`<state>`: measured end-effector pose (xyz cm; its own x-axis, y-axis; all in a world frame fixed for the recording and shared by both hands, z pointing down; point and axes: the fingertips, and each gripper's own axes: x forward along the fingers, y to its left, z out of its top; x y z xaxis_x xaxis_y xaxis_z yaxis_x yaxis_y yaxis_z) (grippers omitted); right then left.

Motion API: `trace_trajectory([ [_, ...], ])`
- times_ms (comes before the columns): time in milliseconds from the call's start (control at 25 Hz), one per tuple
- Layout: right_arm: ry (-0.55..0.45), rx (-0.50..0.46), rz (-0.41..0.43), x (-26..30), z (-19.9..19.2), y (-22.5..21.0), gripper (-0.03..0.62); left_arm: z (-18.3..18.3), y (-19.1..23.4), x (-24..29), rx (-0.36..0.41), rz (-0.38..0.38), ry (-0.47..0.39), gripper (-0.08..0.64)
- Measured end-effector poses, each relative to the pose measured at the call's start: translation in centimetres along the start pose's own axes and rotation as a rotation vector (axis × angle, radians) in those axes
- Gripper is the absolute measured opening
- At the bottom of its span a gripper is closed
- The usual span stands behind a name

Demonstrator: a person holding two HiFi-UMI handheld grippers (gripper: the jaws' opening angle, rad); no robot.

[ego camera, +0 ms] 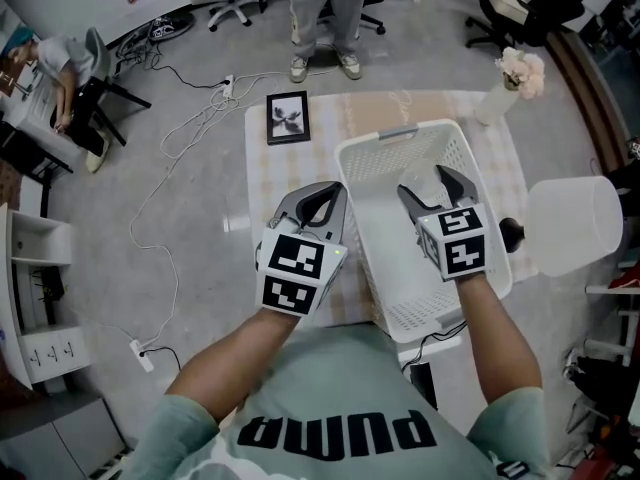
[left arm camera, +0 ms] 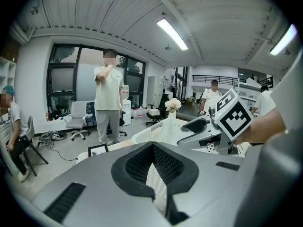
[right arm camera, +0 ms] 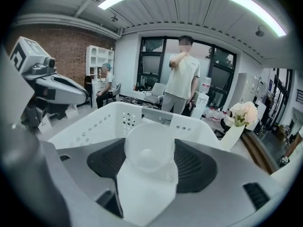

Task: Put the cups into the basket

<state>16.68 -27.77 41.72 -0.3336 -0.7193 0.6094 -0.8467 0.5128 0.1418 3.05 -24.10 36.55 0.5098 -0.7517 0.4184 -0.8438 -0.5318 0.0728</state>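
A clear plastic cup point(right arm camera: 149, 161) sits between the black pads of my right gripper point(right arm camera: 150, 150), its mouth turned toward the camera; the jaws stand wide and shut on it. In the head view my right gripper point(ego camera: 425, 180) hangs over the inside of the white perforated basket point(ego camera: 352, 158), where the cup is barely visible. The basket's near wall point(right arm camera: 94, 122) fills the right gripper view. My left gripper point(ego camera: 330, 190) is just left of the basket above the checked tablecloth, its jaws together with nothing in them; only cloth shows behind it in the left gripper view point(left arm camera: 152, 148).
A framed picture point(ego camera: 288, 118) lies at the table's far left corner. A white vase of flowers point(ego camera: 510, 83) stands at the far right. A white lampshade point(ego camera: 572, 226) is right of the basket. A person point(ego camera: 325, 18) stands beyond the table.
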Motion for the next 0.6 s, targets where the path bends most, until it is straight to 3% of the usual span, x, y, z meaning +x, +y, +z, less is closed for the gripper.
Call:
trace_trajectory([
  [200,0.044,0.006,-0.023,3.0,-2.5,-1.2,0.324,-0.7,1.7,1.3,-0.023,0.047,0.025,0.002],
  [600,0.143,0.083,-0.054,7.1,-7.0,-2.7,0.324,-3.1,3.3,3.0,-0.066,0.065,0.084,0.002],
])
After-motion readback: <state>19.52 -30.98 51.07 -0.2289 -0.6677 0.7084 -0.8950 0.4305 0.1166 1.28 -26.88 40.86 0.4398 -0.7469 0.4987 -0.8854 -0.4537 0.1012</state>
